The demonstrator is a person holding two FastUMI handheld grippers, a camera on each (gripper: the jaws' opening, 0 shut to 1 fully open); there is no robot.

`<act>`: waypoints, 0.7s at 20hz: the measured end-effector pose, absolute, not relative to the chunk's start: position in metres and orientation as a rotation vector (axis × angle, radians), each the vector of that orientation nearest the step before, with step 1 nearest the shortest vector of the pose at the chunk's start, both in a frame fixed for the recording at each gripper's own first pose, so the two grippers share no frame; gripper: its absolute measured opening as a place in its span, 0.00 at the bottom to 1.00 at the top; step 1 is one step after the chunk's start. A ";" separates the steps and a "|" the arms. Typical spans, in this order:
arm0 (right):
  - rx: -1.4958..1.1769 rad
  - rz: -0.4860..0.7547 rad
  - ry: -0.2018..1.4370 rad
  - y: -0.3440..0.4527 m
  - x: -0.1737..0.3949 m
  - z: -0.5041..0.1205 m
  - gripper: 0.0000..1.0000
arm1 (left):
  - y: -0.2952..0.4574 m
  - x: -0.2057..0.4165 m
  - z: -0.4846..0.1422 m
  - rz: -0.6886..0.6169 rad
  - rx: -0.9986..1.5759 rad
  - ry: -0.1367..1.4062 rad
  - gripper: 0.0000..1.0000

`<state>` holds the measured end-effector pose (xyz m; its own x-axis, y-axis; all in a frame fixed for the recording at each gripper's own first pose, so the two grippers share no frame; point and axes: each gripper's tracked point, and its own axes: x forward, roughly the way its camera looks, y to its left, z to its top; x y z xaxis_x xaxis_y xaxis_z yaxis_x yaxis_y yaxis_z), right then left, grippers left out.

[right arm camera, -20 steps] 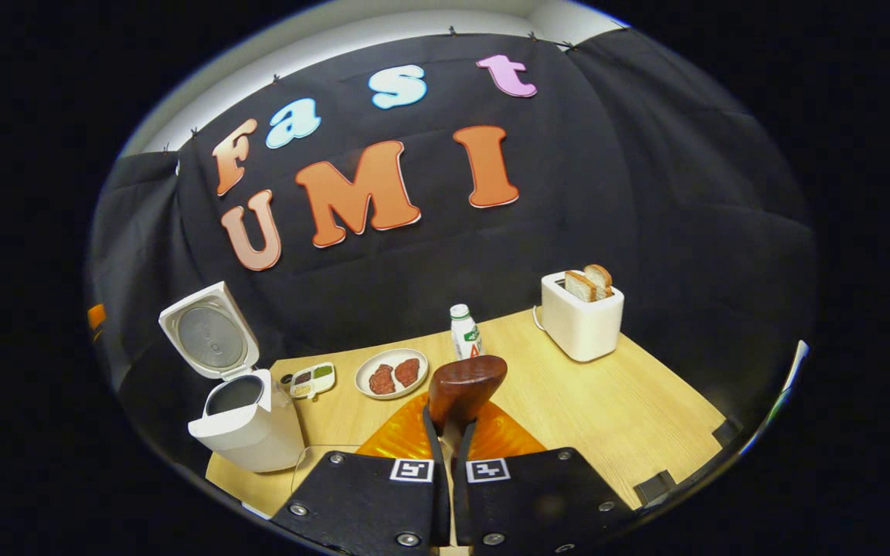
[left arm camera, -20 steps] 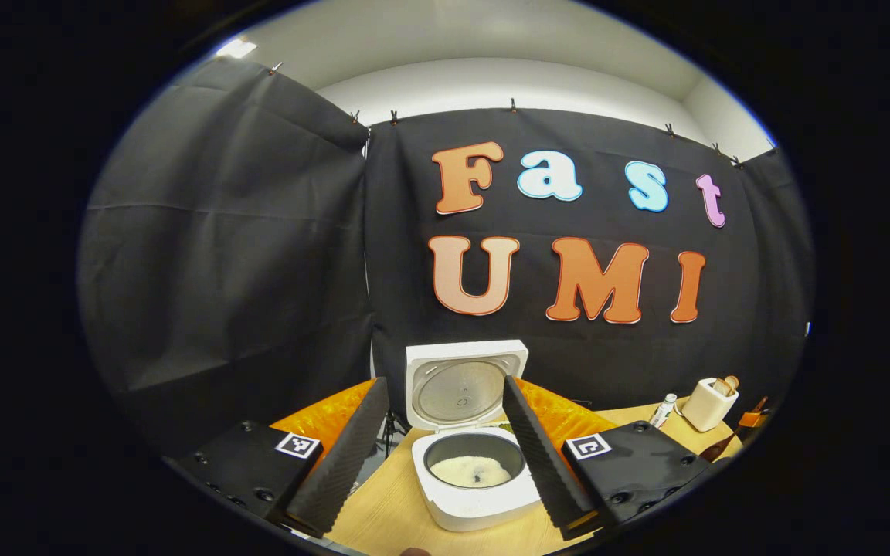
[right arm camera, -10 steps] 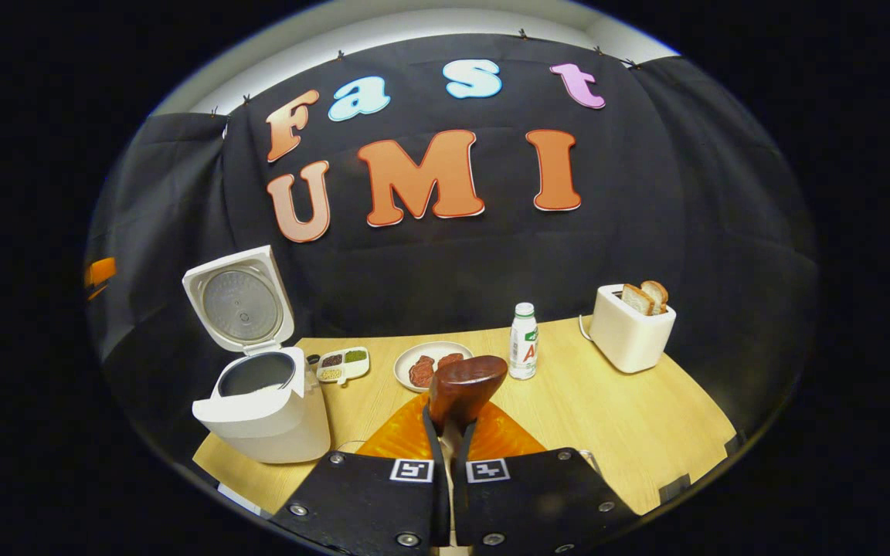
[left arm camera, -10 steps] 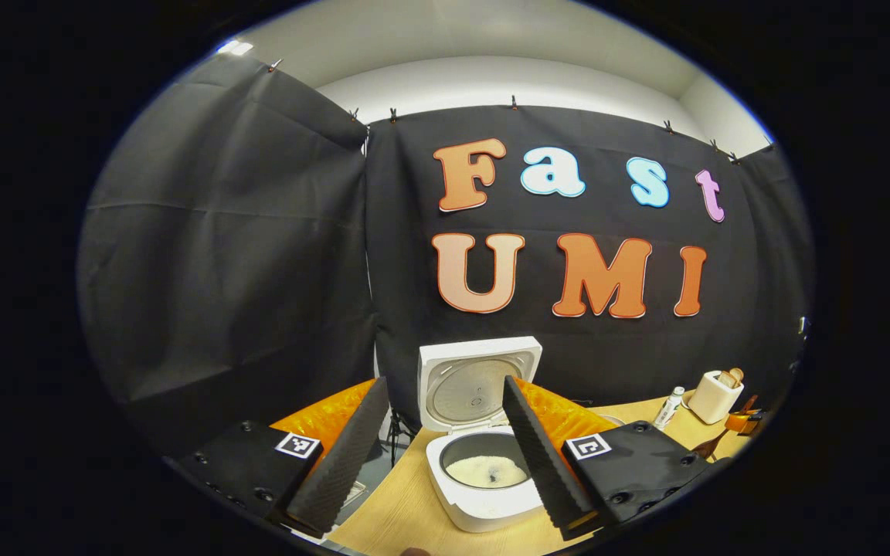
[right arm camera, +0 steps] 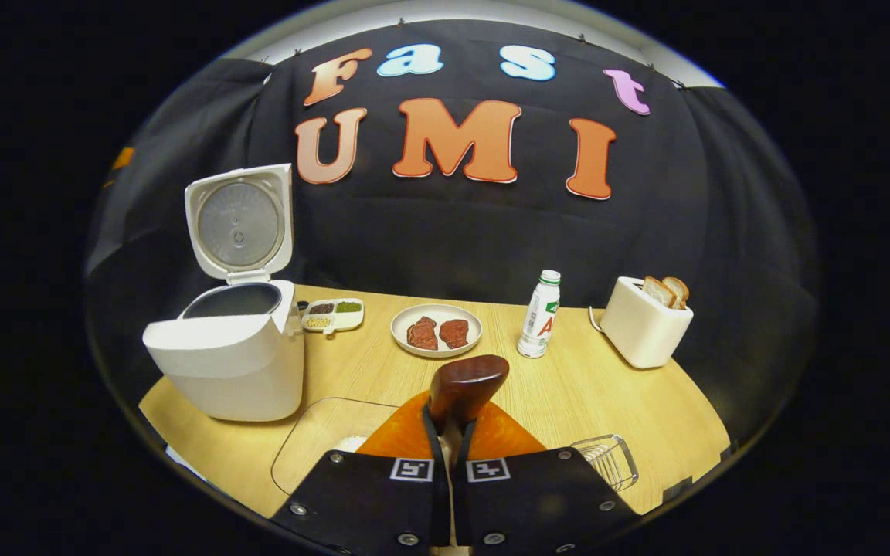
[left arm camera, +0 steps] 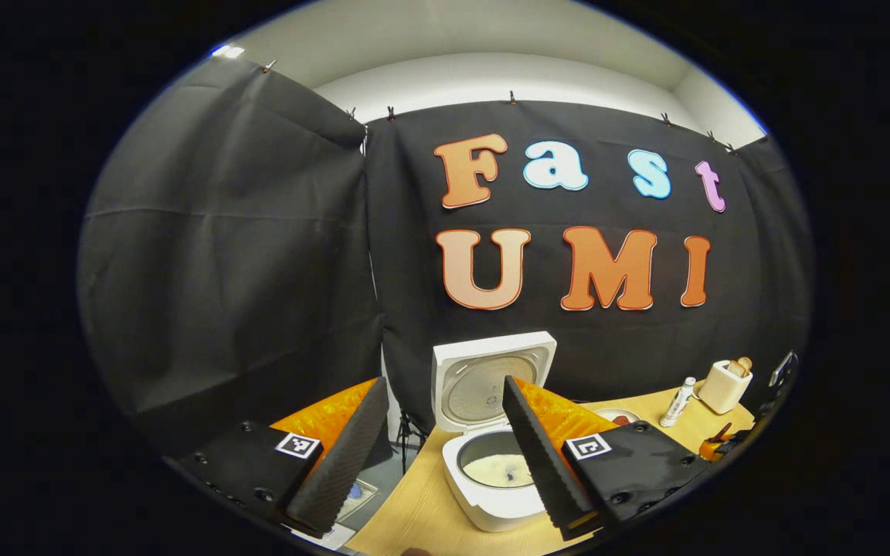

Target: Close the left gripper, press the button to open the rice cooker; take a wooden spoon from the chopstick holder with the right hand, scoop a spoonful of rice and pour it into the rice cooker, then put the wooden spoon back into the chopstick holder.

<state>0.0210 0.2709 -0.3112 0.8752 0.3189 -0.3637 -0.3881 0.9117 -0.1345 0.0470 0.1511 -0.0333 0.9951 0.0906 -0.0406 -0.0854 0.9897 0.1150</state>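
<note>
- Right gripper view: the right gripper (right arm camera: 451,432) has its jaws clenched on the wooden spoon (right arm camera: 463,388). Both fingers press on the handle, and the brown bowl of the spoon sticks up just past them.
- Just under the spoon, on the near part of the desk (right arm camera: 584,386), lies a clear glass dish (right arm camera: 321,432) with a little white rice at its near edge.
- A small wire basket (right arm camera: 607,459) sits low on the right, near the desk's front edge.
- The rice cooker (right arm camera: 229,359) stands at the left of the desk. Its lid (right arm camera: 239,222) is open and stands straight up.
- Just beside the cooker is a little tray (right arm camera: 333,314) with dark and green bits in it.
- Farther back, in the middle, a plate (right arm camera: 436,330) holds two pieces of red meat.
- A small white bottle (right arm camera: 540,315) stands upright to the right of the plate.
- A white toaster (right arm camera: 644,324) with two slices of bread poking out stands at the far right.
- Left gripper view: the left gripper (left arm camera: 445,444) has its jaws released and spread wide, with nothing between them.
- Past the jaws, the open rice cooker (left arm camera: 491,479) shows white rice (left arm camera: 495,469) inside its pot.
- The bottle (left arm camera: 679,401) and the toaster (left arm camera: 725,384) look tiny far off to the right.
</note>
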 end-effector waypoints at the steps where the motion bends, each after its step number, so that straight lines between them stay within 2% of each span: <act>1: -0.241 0.376 0.334 0.274 0.020 -0.316 0.01 | 0.153 0.048 -0.035 0.088 0.114 0.050 1.00; 4: -0.328 0.383 0.359 0.279 0.011 -0.340 0.01 | 0.155 0.051 -0.041 0.087 0.117 0.067 1.00; 6: -0.288 0.364 0.371 0.280 0.010 -0.340 0.02 | 0.155 0.053 -0.044 0.082 0.117 0.073 1.00; 14: 0.253 0.336 0.558 0.294 -0.001 -0.354 0.01 | 0.156 0.060 -0.053 0.070 0.122 0.092 1.00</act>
<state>-0.0005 0.2941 -0.3536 0.7963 0.3769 -0.4731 -0.2412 0.9151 0.3231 0.0600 0.1561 -0.0534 0.9933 0.0753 -0.0876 -0.0641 0.9902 0.1242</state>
